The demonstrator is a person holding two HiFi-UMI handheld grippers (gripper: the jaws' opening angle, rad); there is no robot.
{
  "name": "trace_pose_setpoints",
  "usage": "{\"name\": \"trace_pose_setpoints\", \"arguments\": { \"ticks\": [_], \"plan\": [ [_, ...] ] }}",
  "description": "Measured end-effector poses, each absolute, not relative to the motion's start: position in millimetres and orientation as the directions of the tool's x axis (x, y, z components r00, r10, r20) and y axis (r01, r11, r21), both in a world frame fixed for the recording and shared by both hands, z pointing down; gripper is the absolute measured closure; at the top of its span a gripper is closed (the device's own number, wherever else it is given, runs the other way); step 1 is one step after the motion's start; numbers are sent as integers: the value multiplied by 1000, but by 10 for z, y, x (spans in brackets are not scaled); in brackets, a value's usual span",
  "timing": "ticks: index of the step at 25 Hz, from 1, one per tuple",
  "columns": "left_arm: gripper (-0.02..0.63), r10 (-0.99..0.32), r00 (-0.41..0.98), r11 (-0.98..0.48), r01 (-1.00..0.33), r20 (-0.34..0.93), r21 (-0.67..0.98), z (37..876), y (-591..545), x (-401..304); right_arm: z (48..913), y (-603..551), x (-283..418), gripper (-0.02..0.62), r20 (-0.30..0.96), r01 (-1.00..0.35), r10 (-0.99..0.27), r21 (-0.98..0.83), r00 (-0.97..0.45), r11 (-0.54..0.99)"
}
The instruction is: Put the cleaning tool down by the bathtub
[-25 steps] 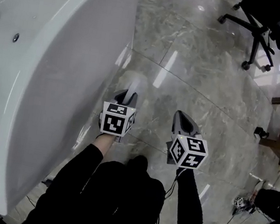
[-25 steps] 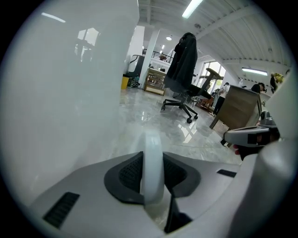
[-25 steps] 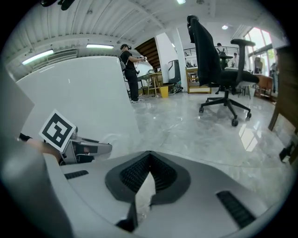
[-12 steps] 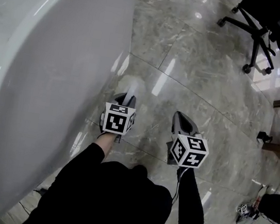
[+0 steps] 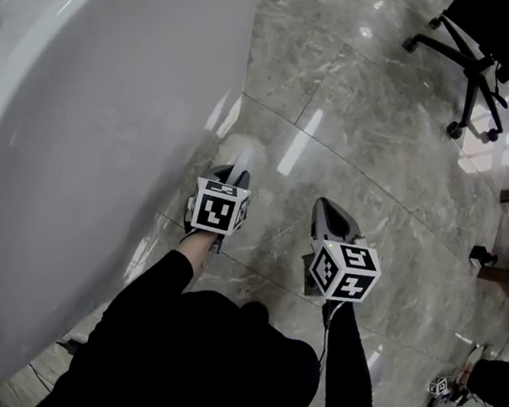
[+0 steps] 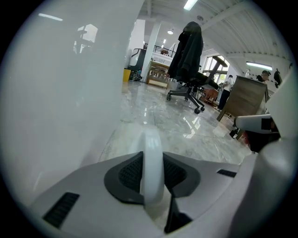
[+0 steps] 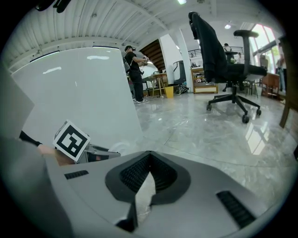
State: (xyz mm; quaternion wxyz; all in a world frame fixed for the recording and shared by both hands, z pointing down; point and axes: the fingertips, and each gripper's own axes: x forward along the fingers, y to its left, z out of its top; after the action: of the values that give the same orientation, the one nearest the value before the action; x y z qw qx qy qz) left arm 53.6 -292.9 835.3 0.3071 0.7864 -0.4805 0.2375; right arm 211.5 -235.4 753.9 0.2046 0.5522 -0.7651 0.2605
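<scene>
Two tools hang low over the grey floor (image 5: 371,120): the left tool (image 5: 232,174), just beside the bathtub's (image 5: 86,125) white outer wall, pinches the cleaning tool's (image 6: 152,158) white handle between its jaws, while the right tool (image 5: 323,204) is pressed together on nothing. Only the left gripper view shows that clamp. The head view shows open floor rightwards to an office chair (image 5: 476,51), well apart.
</scene>
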Motion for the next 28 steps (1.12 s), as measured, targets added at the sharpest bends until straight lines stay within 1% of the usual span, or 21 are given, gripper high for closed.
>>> {"name": "trace_pose_setpoints", "arguments": {
  "ticks": [7,17,28],
  "plan": [
    [511,-585,417,-298,-908,696,293,8549,-2977,485,7571,-2390,2075,595,600,-947,-733,-174,-320,271],
    [511,-547,400,-317,-912,735,261,8808,-2967,522,7637,-2392,2108,595,611,-947,-725,-173,-318,270],
    [509,-570,399,-345,-910,719,232,8862,-3028,548,7641,-2372,2117,595,618,-948,-720,-163,-315,274]
  ]
}}
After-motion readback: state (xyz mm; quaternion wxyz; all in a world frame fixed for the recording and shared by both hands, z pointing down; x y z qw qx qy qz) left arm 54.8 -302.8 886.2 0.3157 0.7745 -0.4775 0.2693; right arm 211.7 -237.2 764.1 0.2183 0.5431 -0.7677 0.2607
